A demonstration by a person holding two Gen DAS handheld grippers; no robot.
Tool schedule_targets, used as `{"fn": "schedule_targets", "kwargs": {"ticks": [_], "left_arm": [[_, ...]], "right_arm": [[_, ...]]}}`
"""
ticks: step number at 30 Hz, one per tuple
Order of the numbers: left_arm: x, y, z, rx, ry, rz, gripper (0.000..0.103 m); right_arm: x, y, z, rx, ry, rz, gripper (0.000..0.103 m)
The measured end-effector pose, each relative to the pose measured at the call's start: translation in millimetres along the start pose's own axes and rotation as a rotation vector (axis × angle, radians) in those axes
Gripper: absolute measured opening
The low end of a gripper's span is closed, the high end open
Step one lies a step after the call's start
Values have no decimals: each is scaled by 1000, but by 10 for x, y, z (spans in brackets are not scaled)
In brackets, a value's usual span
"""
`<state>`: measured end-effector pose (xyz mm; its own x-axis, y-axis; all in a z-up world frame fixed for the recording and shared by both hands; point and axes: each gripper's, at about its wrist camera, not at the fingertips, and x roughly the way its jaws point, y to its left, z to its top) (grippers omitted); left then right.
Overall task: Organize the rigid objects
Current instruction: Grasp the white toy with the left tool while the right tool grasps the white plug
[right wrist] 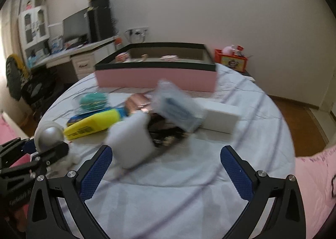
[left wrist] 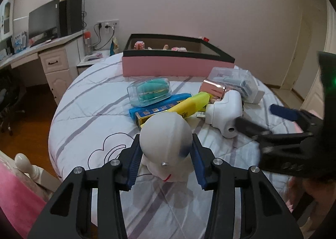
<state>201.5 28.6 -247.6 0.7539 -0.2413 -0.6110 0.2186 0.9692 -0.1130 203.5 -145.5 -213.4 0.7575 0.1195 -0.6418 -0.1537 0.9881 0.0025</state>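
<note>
The white astronaut figure [left wrist: 166,134] lies at the near edge of the bed [left wrist: 84,117], round helmet pointing toward the pink box [left wrist: 178,64]. The left gripper [left wrist: 166,155] clasps it across the neck; the right gripper [right wrist: 166,167], jaws wide and empty, seemingly faces the blurred white device [right wrist: 130,140]

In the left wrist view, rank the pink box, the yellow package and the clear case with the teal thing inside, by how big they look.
Largest to smallest, as they look:
1. pink box, though farthest back
2. clear case and yellow package: look alike, and the package is partly hidden behind the white figurine, so I won't rank them.
</note>
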Motion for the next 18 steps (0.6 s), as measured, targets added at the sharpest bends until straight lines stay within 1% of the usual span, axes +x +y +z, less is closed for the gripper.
{"fn": "schedule_targets", "kwargs": {"ticks": [5, 6, 7, 8, 9, 11, 12, 14, 18], "left_arm": [[11, 74, -39, -16, -25, -46, 45], [16, 79, -44, -19, -27, -50, 45], [25, 76, -39, -13, -27, -53, 45], [34, 69, -37, -6, -27, -53, 45], [41, 65, -35, -3, -28, -53, 45], [55, 63, -31, 2, -26, -54, 45], [59, 65, -31, 4, -26, -56, 45], [55, 82, -36, -3, -26, -64, 45], [85, 111, -37, -24, -13, -80, 49]], "right_arm": [[150, 188, 61, -29, 21, 19, 103], [175, 211, 69, -34, 28, 18, 101], [210, 239, 83, -45, 38, 17, 96], [229, 259, 89, -55, 42, 12, 82], [243, 273, 88, -68, 45, -5, 74], [223, 283, 77, -86, 39, 20, 59], [209, 279, 68, -87, 37, 27, 55], [163, 264, 32, -97, 30, 30, 56], [32, 105, -48, -72, 22, 72, 55]]}}
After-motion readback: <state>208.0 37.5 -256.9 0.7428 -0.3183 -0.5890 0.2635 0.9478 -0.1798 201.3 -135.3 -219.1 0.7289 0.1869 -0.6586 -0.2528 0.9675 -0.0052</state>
